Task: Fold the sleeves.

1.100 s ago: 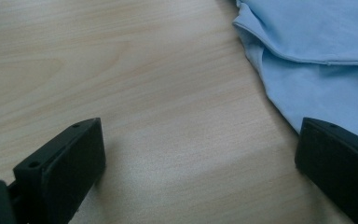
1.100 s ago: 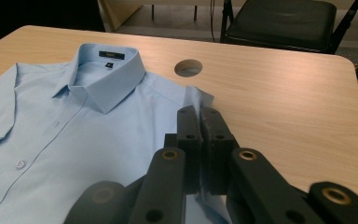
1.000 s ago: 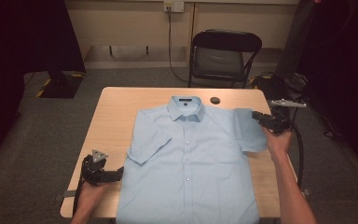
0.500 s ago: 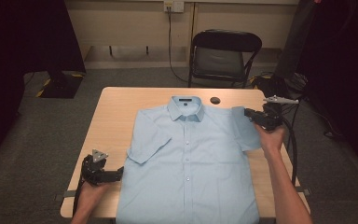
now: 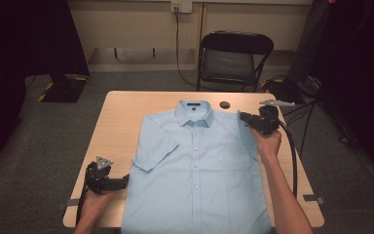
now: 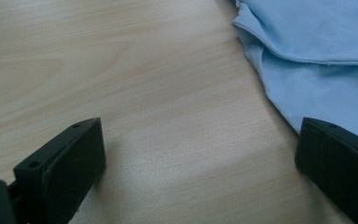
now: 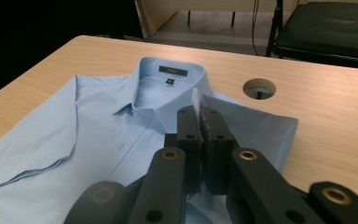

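A light blue short-sleeved shirt (image 5: 199, 170) lies face up on the wooden table (image 5: 126, 117), collar at the far side. My right gripper (image 5: 241, 117) is shut on the edge of the shirt's right sleeve (image 5: 249, 139), held just above the shoulder near the collar. In the right gripper view the jaws (image 7: 199, 112) are pressed together on a thin fold of the sleeve (image 7: 251, 126), which is doubled over. My left gripper (image 5: 125, 181) rests by the shirt's lower left edge, open; its jaws (image 6: 200, 140) span bare wood, with the shirt (image 6: 326, 42) by the right one.
A black folding chair (image 5: 233, 58) stands behind the table. A round cable hole (image 5: 225, 105) sits in the tabletop just right of the collar. A black cable (image 5: 292, 156) trails from the right gripper along the table's right side. The left sleeve (image 5: 153, 146) lies flat.
My right gripper has moved left toward the collar, drawing the right sleeve inward over the shirt. The left gripper has stayed where it was.
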